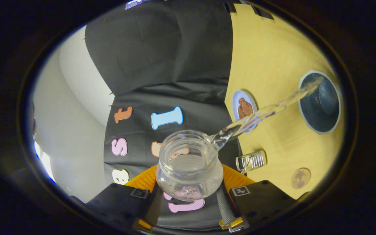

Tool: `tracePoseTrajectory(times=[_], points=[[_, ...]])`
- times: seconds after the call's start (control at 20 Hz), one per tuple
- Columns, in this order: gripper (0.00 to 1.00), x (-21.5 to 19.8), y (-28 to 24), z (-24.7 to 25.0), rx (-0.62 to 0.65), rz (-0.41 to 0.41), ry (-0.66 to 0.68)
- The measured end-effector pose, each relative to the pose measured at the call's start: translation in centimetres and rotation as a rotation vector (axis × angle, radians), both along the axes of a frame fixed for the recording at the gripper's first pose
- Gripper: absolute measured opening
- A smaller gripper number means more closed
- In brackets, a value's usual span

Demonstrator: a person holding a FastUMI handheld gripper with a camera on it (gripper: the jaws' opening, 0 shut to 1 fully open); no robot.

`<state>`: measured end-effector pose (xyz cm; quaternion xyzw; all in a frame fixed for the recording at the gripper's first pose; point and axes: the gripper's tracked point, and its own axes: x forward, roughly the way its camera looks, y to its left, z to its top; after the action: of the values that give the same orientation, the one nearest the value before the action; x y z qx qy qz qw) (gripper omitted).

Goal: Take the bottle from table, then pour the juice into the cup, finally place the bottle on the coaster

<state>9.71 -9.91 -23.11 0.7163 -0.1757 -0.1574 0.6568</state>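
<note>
My gripper [189,195] is shut on a clear glass bottle [189,163] and holds it tipped on its side, the open mouth facing the camera. Clear liquid still lies inside the bottle. From its lip a clear stream [266,112] arcs across to a dark blue cup [317,114] with a pale rim, which stands on the wooden table [273,58] well beyond the fingers. The stream lands inside the cup. A round brown coaster [300,178] lies on the table close to the fingers, apart from the cup.
A small pale blue plate [237,98] with a brown piece on it sits near the table's edge, partly behind the stream. A small ribbed clear object [251,160] lies between that plate and the brown coaster. Black cloth and a white wall lie behind the bottle.
</note>
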Motion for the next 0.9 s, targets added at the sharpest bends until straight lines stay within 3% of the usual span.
tracePoseTrajectory(times=[0.9], points=[[0.78,0.27,-0.06,0.76,0.047,-0.026,-0.033]])
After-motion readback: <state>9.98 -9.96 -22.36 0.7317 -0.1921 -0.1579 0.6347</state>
